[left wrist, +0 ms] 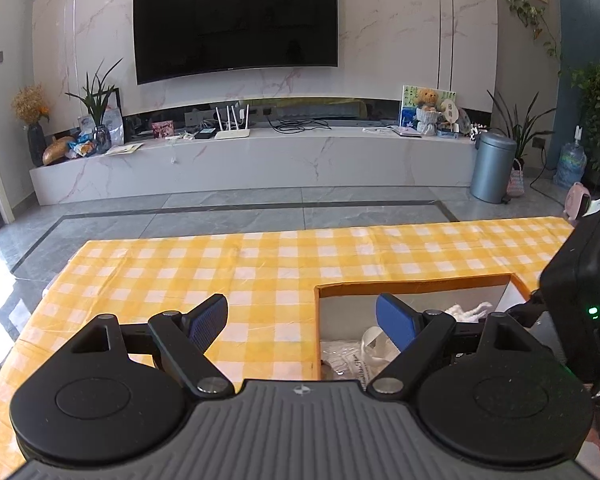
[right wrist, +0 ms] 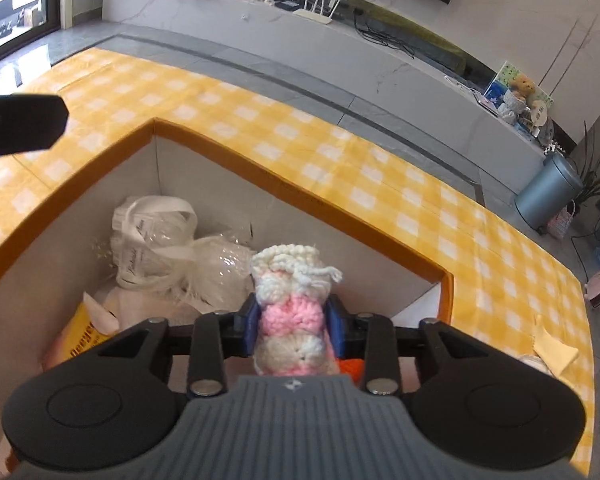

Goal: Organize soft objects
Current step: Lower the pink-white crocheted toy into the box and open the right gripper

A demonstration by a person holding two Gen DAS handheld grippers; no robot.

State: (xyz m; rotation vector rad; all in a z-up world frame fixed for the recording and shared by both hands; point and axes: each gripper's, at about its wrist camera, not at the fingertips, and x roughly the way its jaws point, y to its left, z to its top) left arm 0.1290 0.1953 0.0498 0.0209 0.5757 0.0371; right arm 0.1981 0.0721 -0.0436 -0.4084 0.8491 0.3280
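Pinched in the right gripper point(right wrist: 292, 326), a crochet piece point(right wrist: 290, 304) hangs over the half-filled box point(right wrist: 300, 196) — not yet dropped — left gripper point(left wrist: 302, 320) spread, empty.

1. A large black television point(left wrist: 236, 20) hangs on a marble wall.
2. A white router point(left wrist: 232, 126) sits on the long console below it.
3. A grey pedal bin point(left wrist: 492, 166) stands on the floor at the console's right end.
4. A teddy bear point(left wrist: 427, 110) sits near potted plants point(left wrist: 520, 128).
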